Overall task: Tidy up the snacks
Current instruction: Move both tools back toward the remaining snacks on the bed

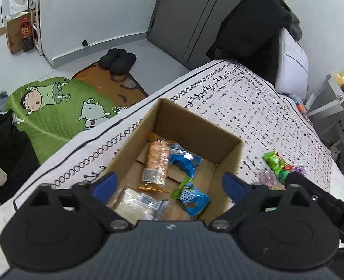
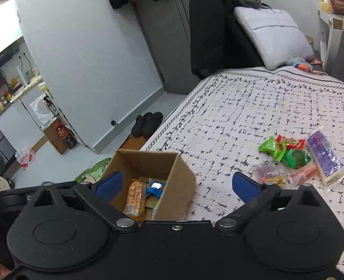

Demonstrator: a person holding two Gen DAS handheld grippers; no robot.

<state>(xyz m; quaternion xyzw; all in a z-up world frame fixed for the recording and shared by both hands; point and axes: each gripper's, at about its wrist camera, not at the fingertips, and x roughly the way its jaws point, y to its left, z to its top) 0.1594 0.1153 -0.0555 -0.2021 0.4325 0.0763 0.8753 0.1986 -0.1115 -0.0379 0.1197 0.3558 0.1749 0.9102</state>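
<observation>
An open cardboard box (image 1: 228, 161) sits on the patterned bed cover near the bed's left edge. Inside lie an orange cracker pack (image 1: 155, 165), blue packets (image 1: 186, 161), a clear white-filled pack (image 1: 134, 201) and a small green packet (image 1: 183, 186). My left gripper (image 1: 169, 184) hovers over the box, open, nothing between its blue fingers. In the right wrist view the box (image 2: 179, 186) lies low and left of centre. My right gripper (image 2: 176, 186) is open and empty above the box's right wall. Loose snacks lie right of it: green packets (image 2: 274, 149), a red bar (image 2: 290, 142), a purple-labelled pack (image 2: 325, 161).
A pillow (image 2: 274, 35) and dark clothes (image 2: 209, 30) lie at the bed's head. Black slippers (image 1: 118, 59) and a green cartoon mat (image 1: 55, 112) are on the floor left of the bed. A side table (image 2: 339, 28) stands far right.
</observation>
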